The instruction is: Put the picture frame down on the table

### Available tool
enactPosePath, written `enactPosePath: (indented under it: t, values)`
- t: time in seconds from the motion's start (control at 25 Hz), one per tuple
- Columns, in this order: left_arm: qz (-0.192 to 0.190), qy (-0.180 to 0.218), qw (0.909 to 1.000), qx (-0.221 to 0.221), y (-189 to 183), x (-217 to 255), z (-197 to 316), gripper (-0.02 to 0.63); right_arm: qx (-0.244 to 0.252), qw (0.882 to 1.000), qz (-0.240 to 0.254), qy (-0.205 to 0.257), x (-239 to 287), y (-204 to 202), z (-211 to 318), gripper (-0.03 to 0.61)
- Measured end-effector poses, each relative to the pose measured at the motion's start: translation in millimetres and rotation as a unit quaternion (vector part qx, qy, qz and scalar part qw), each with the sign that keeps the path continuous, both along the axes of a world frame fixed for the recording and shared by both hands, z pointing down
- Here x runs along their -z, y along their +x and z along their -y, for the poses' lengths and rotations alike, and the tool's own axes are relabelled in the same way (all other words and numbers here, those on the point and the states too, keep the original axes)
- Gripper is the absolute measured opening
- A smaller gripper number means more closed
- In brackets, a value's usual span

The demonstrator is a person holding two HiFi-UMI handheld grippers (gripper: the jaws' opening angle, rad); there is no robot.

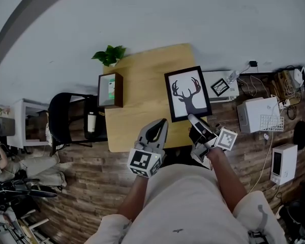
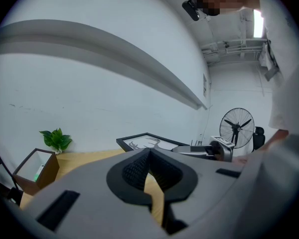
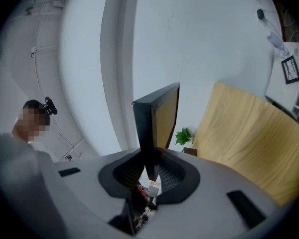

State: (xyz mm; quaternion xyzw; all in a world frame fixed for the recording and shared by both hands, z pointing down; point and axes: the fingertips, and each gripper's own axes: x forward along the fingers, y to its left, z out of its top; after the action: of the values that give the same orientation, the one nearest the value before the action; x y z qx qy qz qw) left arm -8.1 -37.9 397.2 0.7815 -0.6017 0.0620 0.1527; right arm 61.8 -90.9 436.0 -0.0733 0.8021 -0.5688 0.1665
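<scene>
At table (image 1: 142,85) edge — picture frame (image 1: 188,93) in right gripper (image 1: 193,120); box (image 1: 111,90), plant (image 1: 110,55) well apart.

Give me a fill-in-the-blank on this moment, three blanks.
1. The right gripper is shut on the picture frame, whose print shows a black ____ head.
2. The left gripper has its jaws ____, with nothing between them.
3. The wooden box stands at the table's ____ edge.
Missing: deer; shut; left.
</scene>
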Motion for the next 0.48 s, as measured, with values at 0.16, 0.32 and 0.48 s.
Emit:
enactPosePath:
  t: [0.16, 0.32, 0.48]
  values:
    - [0.001, -0.002, 1.0000, -0.009, -18, -5, 17, 0.006, -0.010, 1.000, -0.002, -0.004, -4, -17, 16, 0.071]
    - [0.000, -0.001, 0.9995, -0.030, -23, -3, 27, 0.006, -0.022, 1.000, -0.009, -0.002, -2, -21, 22, 0.071]
    - [0.001, -0.003, 0.9985, -0.055, -39, -6, 41, 0.006, -0.040, 0.999, -0.018, -0.003, -6, -33, 35, 0.071]
